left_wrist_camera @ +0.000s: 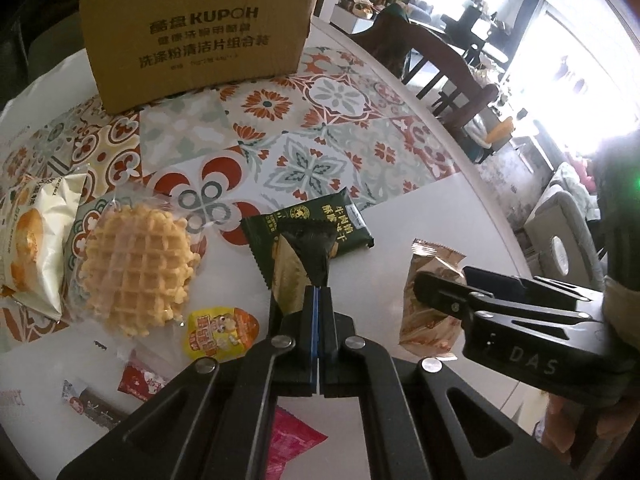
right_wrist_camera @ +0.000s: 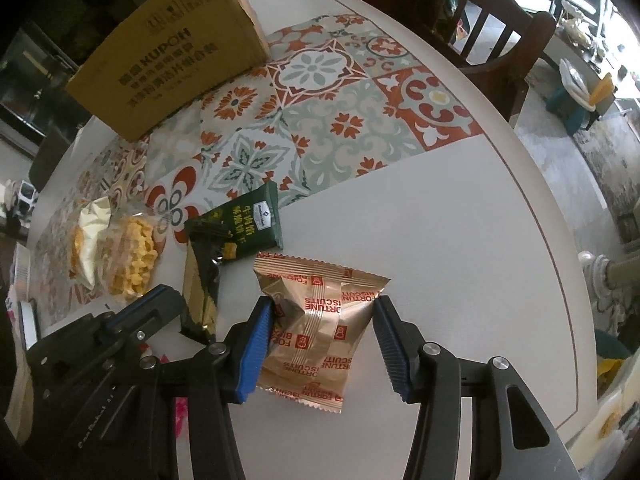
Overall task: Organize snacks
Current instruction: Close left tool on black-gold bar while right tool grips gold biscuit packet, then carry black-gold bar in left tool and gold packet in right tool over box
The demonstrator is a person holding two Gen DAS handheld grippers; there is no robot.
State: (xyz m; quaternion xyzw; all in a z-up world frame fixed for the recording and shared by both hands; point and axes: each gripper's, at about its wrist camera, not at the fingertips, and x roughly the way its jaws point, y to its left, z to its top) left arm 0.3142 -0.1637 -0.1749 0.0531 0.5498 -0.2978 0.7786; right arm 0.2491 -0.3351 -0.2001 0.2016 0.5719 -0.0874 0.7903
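My left gripper (left_wrist_camera: 318,294) is shut on a black and gold snack packet (left_wrist_camera: 298,270), held up above the table; it also shows in the right wrist view (right_wrist_camera: 200,296). My right gripper (right_wrist_camera: 322,344) is open, its blue pads on either side of a gold fortune biscuit packet (right_wrist_camera: 320,328) lying on the white table; that packet also shows in the left wrist view (left_wrist_camera: 428,304). A dark green packet (left_wrist_camera: 316,220) lies just beyond. A cardboard box (left_wrist_camera: 196,36) stands at the far side.
A wrapped waffle (left_wrist_camera: 136,272), a white pastry bag (left_wrist_camera: 36,240), a yellow packet (left_wrist_camera: 218,332), red and pink packets (left_wrist_camera: 140,382) lie at the left. A patterned mat (left_wrist_camera: 304,136) covers the table middle. A wooden chair (right_wrist_camera: 480,28) stands past the far edge.
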